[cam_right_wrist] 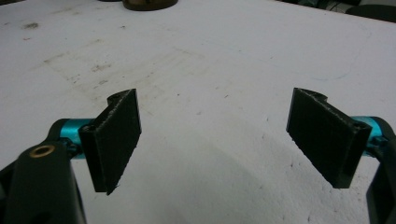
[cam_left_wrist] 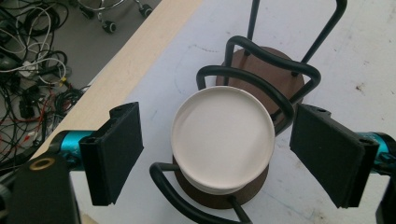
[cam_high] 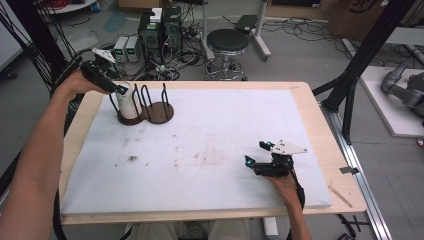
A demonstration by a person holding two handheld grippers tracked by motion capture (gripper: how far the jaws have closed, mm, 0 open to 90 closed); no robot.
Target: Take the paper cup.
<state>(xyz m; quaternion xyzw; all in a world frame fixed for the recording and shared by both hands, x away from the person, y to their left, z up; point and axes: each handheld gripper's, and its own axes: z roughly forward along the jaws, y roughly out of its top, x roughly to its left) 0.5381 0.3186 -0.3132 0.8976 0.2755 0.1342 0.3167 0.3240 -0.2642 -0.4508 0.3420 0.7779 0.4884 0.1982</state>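
White, round and seen mouth-up, one cup (cam_left_wrist: 223, 140) stands on the near disc of a dark wooden rack (cam_left_wrist: 266, 74) at the far left corner of the bench (cam_high: 305, 107). It lies directly ahead of my left tool (cam_left_wrist: 217, 154), centred in the gap between the two pads, and its long axis runs upright, in line with the direction my left tool points.

Left tool state: spread. Neither pad touches the cup; there is open space on both sides of the rim. In the high view my left tool (cam_high: 112, 85) sits over the cup (cam_high: 128, 102), reaching in from the left edge.

Right tool (cam_right_wrist: 215, 144) state: spread, pinching nothing, with bare white mat between its pads. In the high view it rests low at the near right of the bench (cam_high: 265, 162), well apart from the rack. My left hand is therefore the nearer one by a wide margin.

Count:
- cups: one
- racks: one, made of two joined wooden discs
- black wire hoops (cam_left_wrist: 254, 79) on the rack: four, as far as I can tell

Clearance note: the hoops stand close around the cup, so I judge the pads must pass between wire and cup wall.
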